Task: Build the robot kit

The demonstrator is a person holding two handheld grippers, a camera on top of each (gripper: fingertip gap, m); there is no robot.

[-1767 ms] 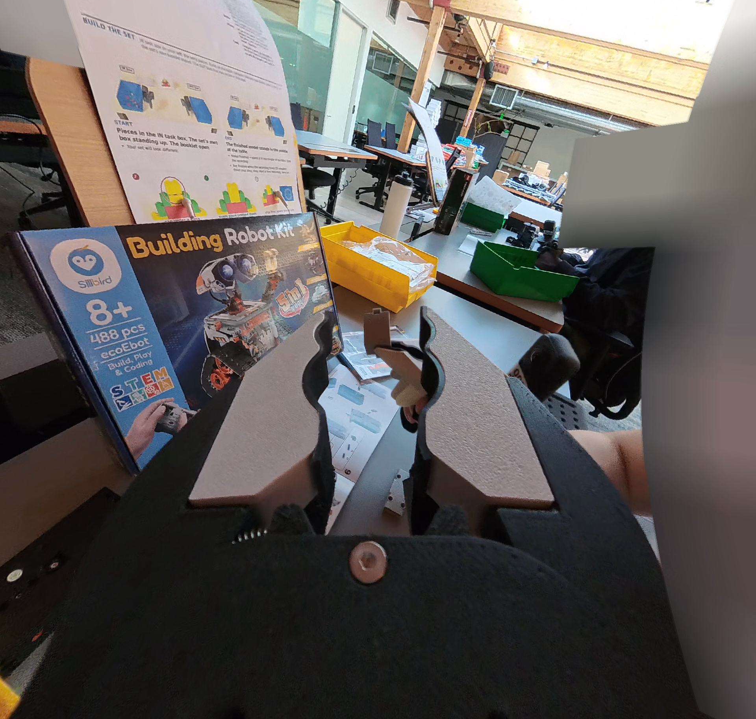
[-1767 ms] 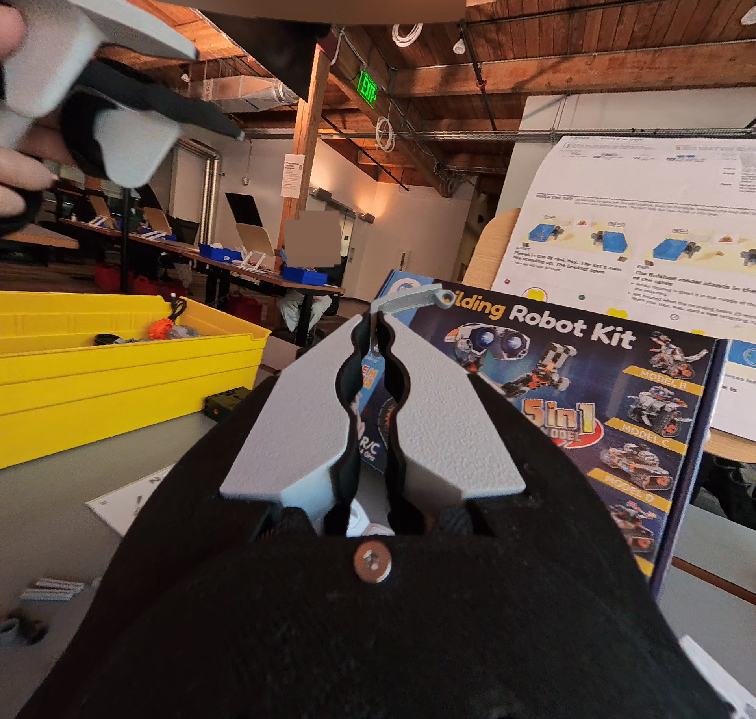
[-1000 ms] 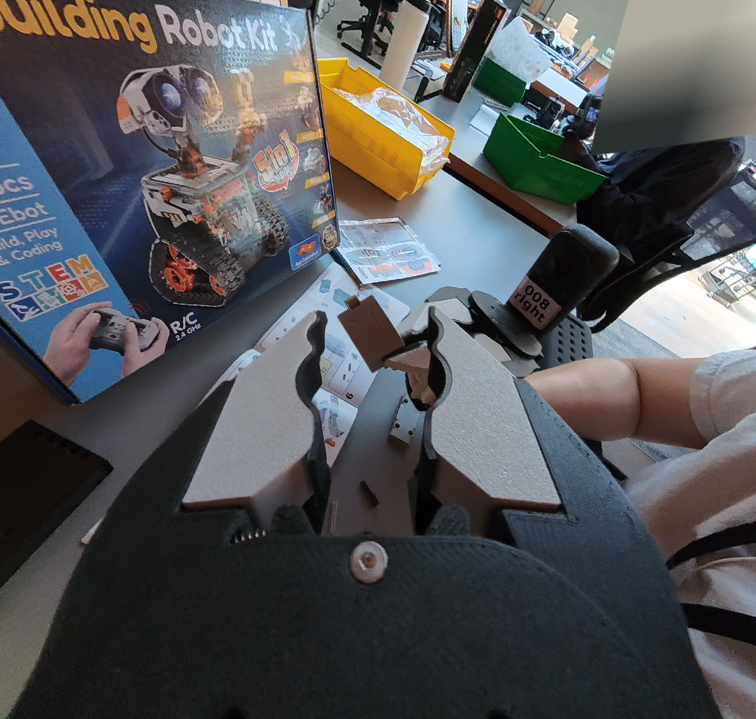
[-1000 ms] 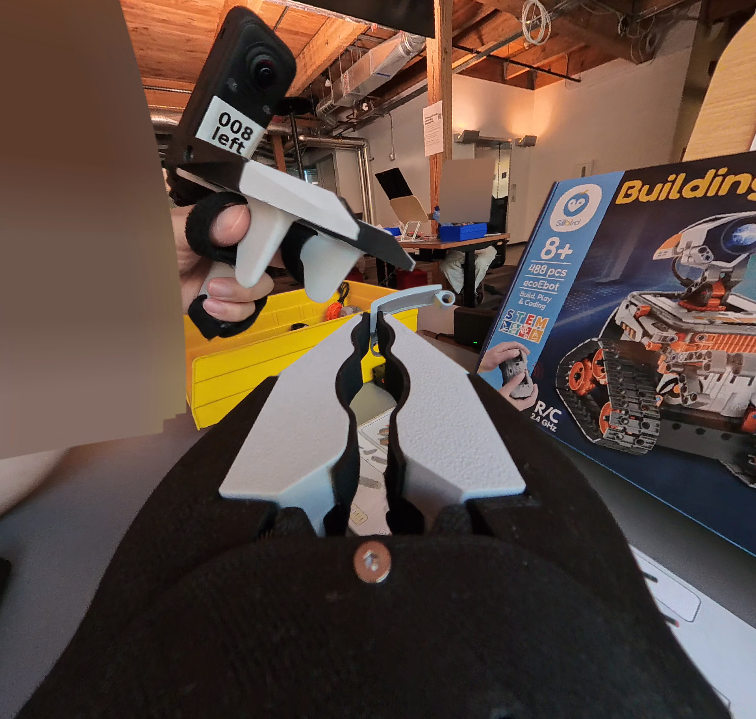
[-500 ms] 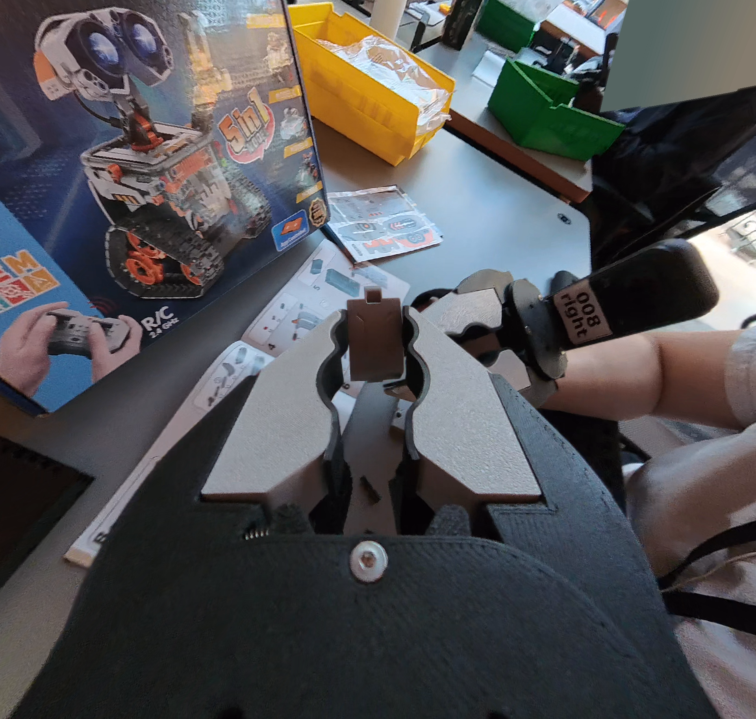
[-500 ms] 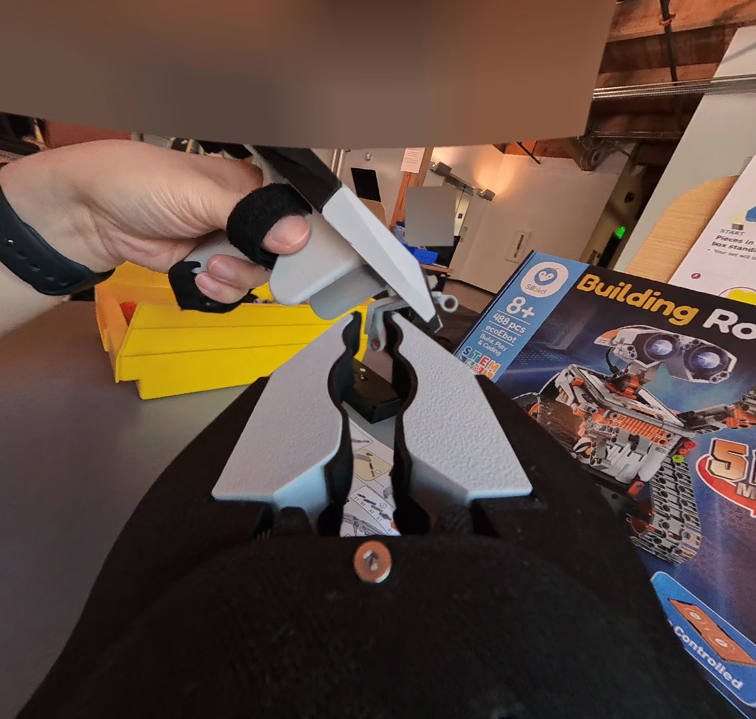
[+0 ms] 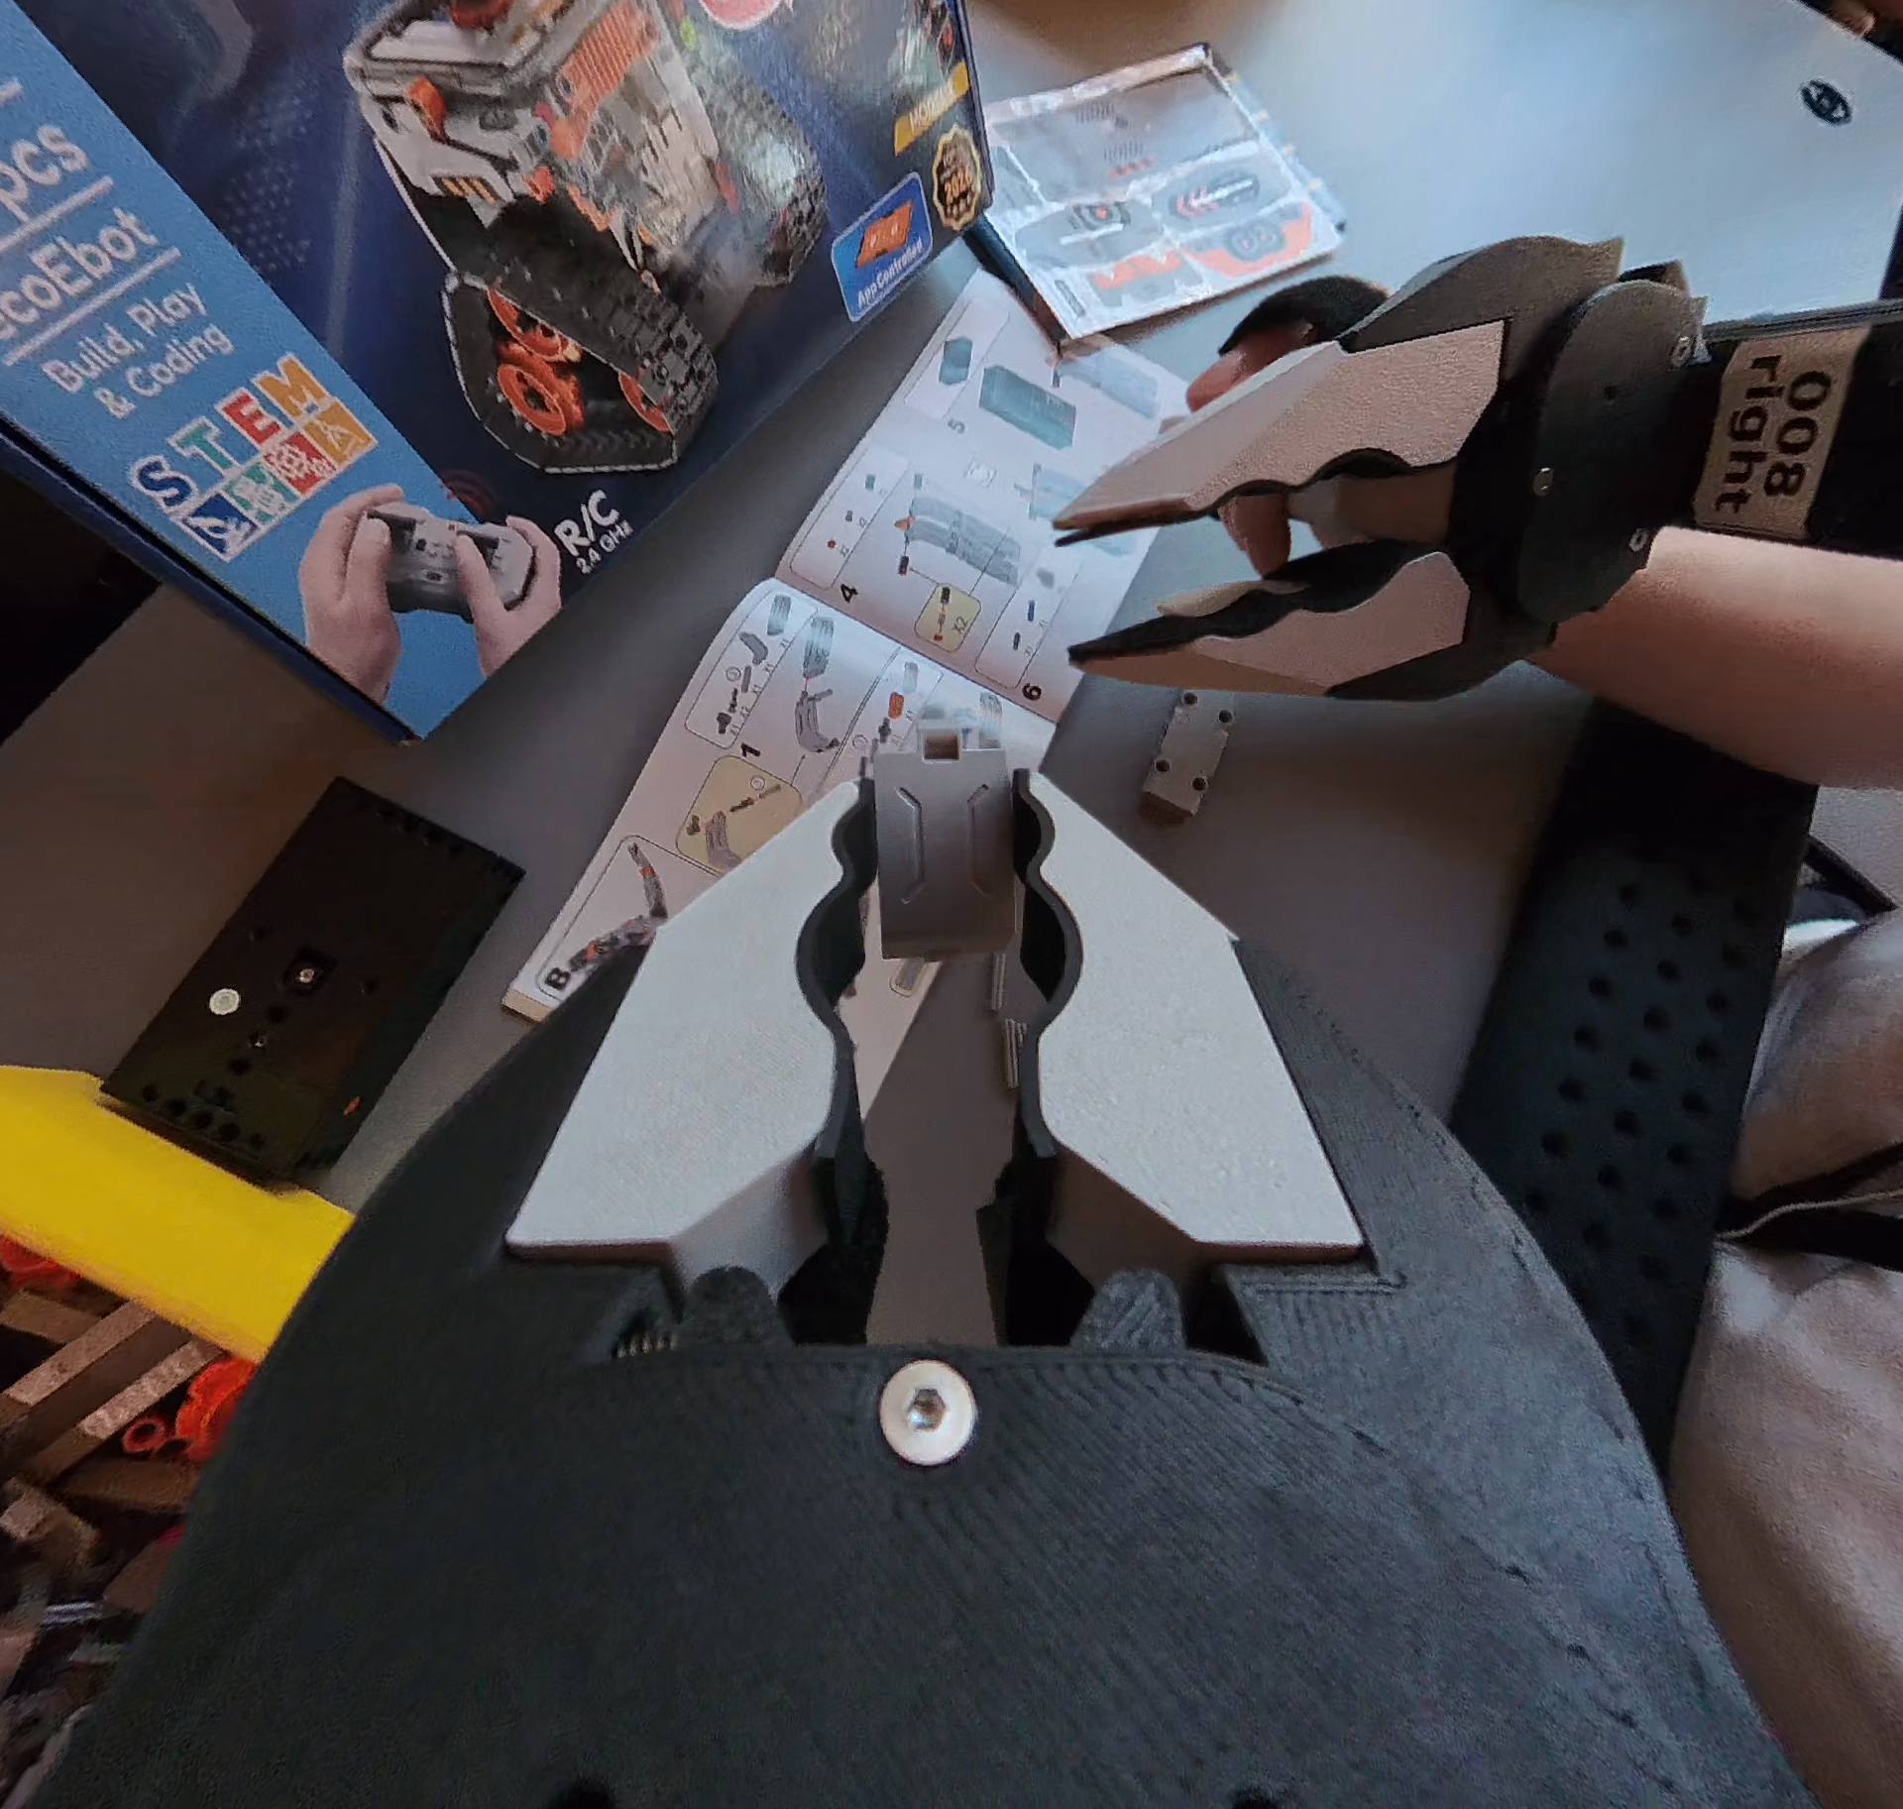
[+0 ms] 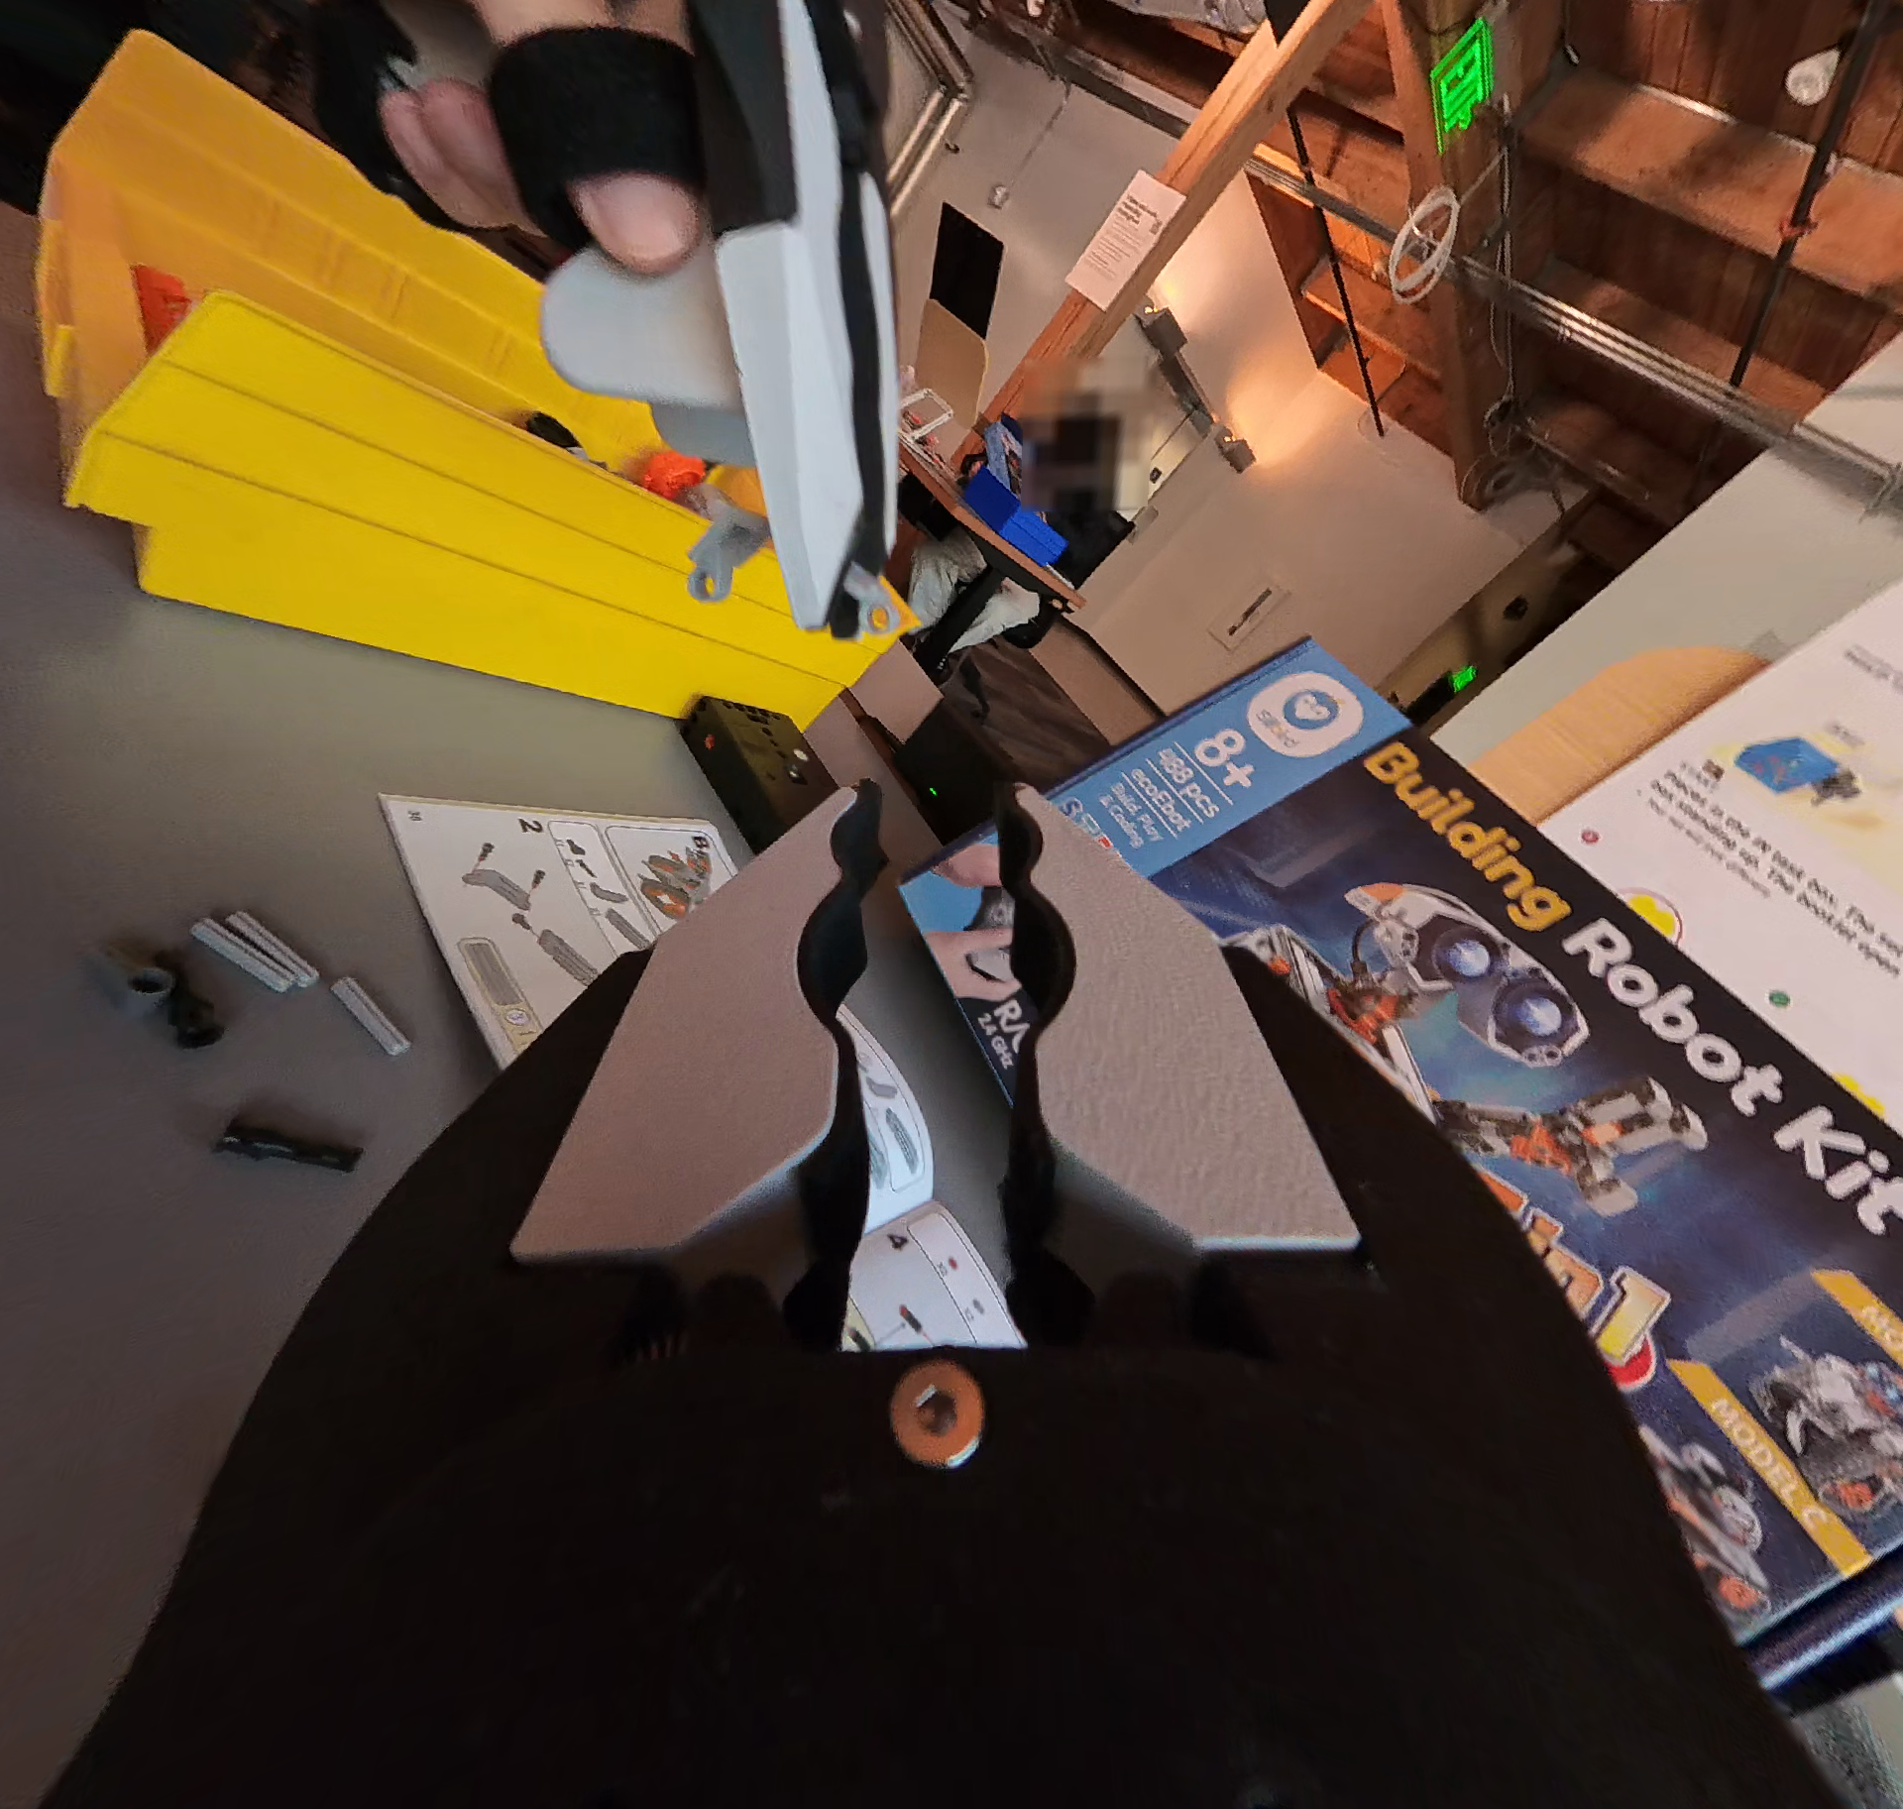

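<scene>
Grey tabletop (image 7: 1339, 884) is lying open near your right side, crowded far left by the printed kit box (image 7: 433, 215) leaning upright. Your left gripper (image 7: 942, 812) is pinching one grey panel piece (image 7: 942, 864) above the instruction booklet (image 7: 886, 627). Your right gripper (image 8: 932, 812) is hanging parted and empty. Three pale rods (image 8: 299, 977) are lying left, beside one yellow bin (image 8: 412, 524).

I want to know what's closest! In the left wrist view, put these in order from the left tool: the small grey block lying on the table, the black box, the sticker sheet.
From the left tool:
1. Small grey block, just right of the tips, on the table.
2. Black box, off to the left beside the yellow bin.
3. Sticker sheet, far ahead on the right, past the instruction booklet.
</scene>
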